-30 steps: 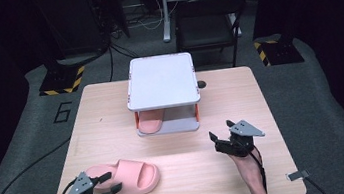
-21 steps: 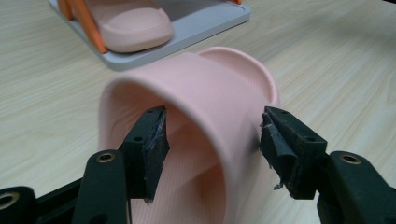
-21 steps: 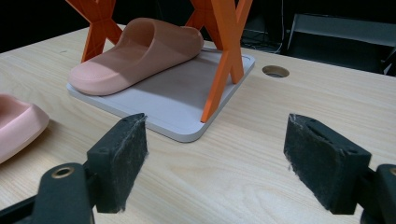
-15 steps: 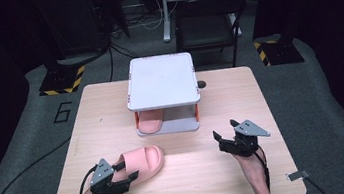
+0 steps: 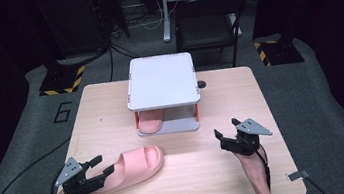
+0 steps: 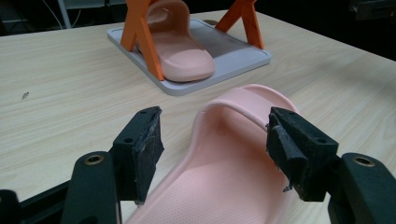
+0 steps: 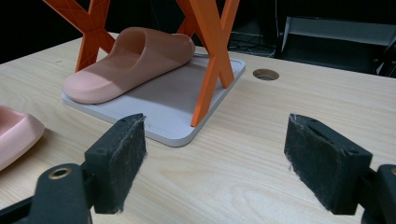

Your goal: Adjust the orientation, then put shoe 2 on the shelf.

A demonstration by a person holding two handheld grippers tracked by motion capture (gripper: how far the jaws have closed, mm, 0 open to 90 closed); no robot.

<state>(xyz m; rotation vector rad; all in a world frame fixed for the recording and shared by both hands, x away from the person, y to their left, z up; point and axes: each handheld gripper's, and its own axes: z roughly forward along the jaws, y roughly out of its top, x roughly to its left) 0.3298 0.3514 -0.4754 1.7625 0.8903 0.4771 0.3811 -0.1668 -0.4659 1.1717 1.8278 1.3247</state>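
Left tongs [image 5: 99, 166]: I see them wide, straddling pink slipper [image 5: 131, 168] heel, lower left | Right tongs [image 5: 226, 131]: wide, empty, lower right | Second slipper [image 5: 150, 122] under rack [image 5: 162, 80], centre.

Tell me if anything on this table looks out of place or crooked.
One pink slipper lies loose at an angle on the table, by the left gripper, whose open jaws straddle its heel. Its mate sits inside the small rack. Nothing looks spilled or damaged.
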